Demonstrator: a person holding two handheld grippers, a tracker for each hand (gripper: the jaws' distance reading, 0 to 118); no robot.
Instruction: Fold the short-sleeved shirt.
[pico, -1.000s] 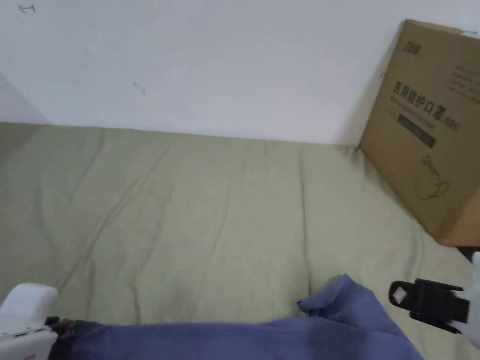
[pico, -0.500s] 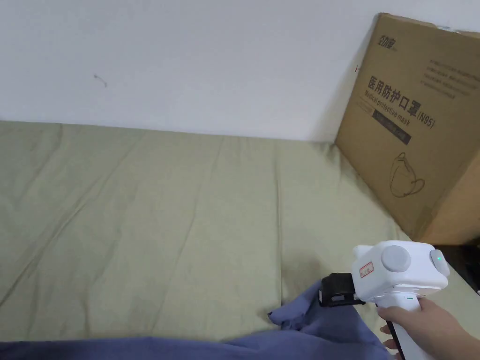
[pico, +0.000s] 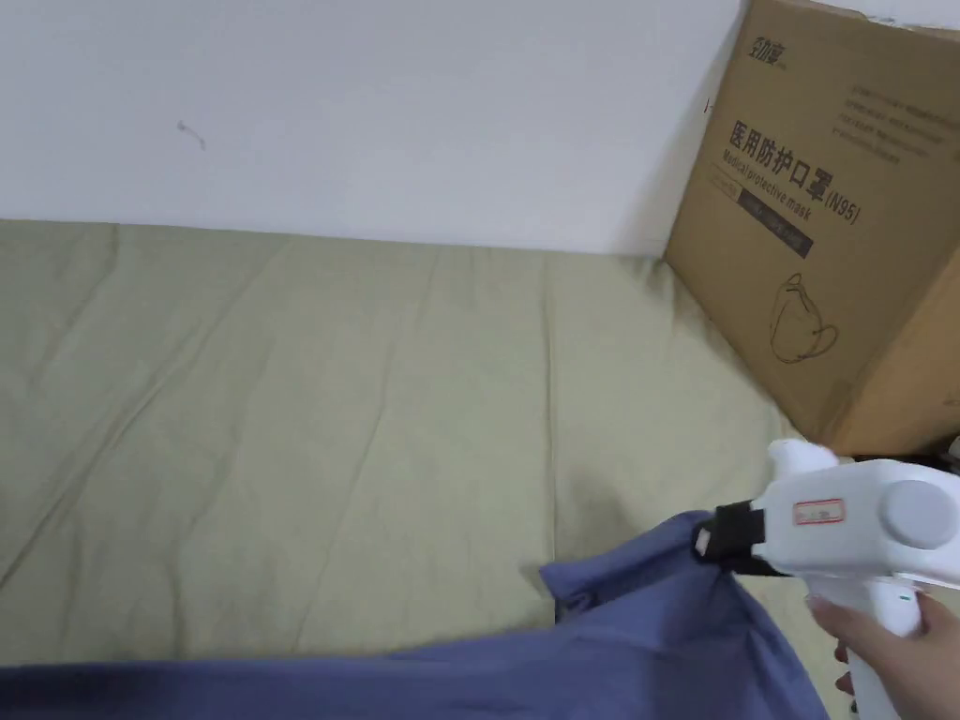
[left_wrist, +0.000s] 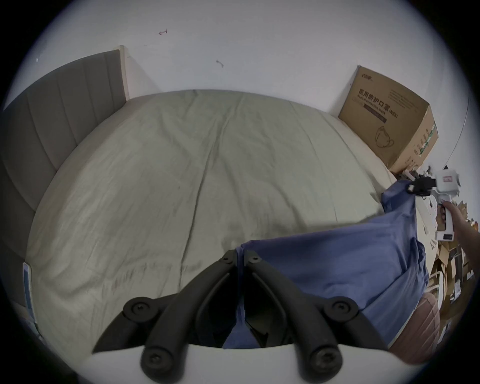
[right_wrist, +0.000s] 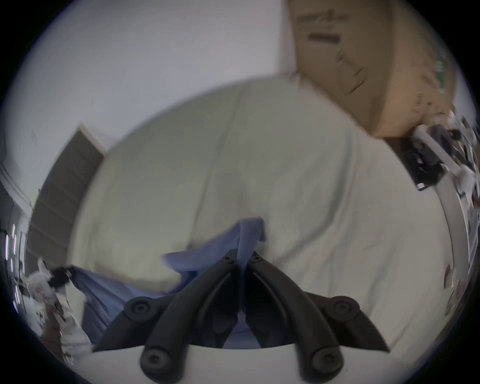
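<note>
The right gripper has come in from the right edge of the bed and closed on the blue shirt; a second ago it was open and apart from the cloth, and now its two black jaws pinch a corner of it and lift that corner up. The left gripper has its jaws shut tight on another edge of the shirt, with cloth running down between them. So the shirt is now held at two spots and hangs stretched between the two grippers, over the near edge of the bed, toward the near right corner. I think this is the start of the job: the shirt is not folded yet and looks ready to be laid out flat on the green sheet first. The right hand holds its white handle from below, with the jaws pointing left across the bed. The big cardboard box stands at the far right corner, against the wall, apart from the shirt.
</note>
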